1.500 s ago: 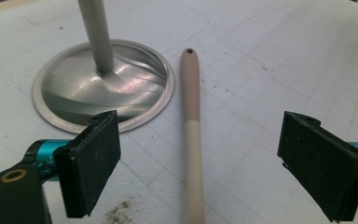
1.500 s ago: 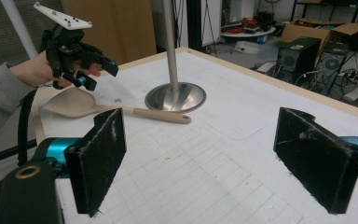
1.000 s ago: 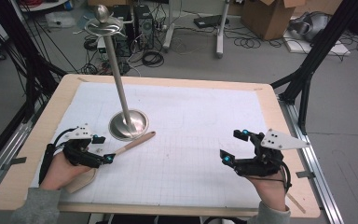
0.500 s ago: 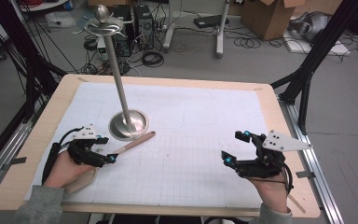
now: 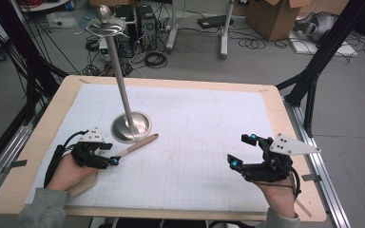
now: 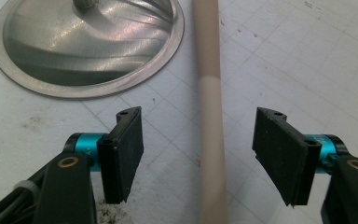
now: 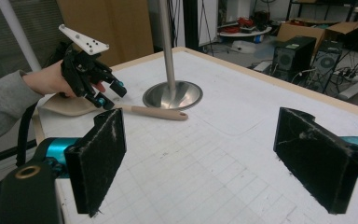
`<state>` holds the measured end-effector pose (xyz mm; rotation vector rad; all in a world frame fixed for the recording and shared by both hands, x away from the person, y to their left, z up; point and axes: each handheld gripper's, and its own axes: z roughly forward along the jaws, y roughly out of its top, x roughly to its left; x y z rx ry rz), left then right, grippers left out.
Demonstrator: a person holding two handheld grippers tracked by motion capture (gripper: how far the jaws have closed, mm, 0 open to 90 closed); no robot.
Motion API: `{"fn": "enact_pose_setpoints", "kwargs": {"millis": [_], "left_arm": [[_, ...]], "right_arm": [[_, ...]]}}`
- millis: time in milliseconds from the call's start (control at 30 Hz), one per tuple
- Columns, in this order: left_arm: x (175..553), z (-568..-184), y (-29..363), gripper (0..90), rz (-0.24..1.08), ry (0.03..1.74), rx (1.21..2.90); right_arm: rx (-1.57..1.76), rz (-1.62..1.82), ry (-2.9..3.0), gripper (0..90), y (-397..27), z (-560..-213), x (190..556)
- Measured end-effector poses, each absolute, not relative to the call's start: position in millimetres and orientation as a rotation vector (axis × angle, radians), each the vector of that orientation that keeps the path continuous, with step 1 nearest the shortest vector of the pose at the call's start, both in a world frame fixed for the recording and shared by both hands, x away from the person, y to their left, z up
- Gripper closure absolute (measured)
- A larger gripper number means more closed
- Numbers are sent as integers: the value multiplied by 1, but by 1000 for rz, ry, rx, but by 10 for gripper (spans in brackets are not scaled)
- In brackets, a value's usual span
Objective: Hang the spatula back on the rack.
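White gridded mat [image 5: 195, 156] covers the wooden table; left gripper [image 6: 198, 149], lower left, has just been closing astride the beige wooden spatula handle [image 6: 209, 88], pads not touching; right gripper [image 7: 205, 163] spread, empty

The stand [image 5: 129, 124] rises from its round base at the table's [image 5: 275, 114] left half, its pole leaning up and away; it blocks passage there. Just in front of the base lies the spatula [image 5: 135, 146], its handle running between the left gripper's [image 5: 108, 160] parted pads. The grid mat's middle and right lie bare, an open lane between the left gripper and the right gripper [image 5: 243, 152].
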<state>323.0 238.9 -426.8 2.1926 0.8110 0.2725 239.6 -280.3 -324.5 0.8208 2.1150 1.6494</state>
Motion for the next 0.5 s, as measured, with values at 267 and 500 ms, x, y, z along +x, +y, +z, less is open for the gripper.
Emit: {"fn": "enact_pose_setpoints", "kwargs": {"millis": [267, 500], "left_arm": [[324, -429, 236, 414, 295, 821, 2223], [325, -430, 235, 441, 243, 889, 2223]], "right_arm": [[808, 1636, 2129, 159, -277, -323, 238], [808, 1630, 2131, 159, -277, -324, 239]]}}
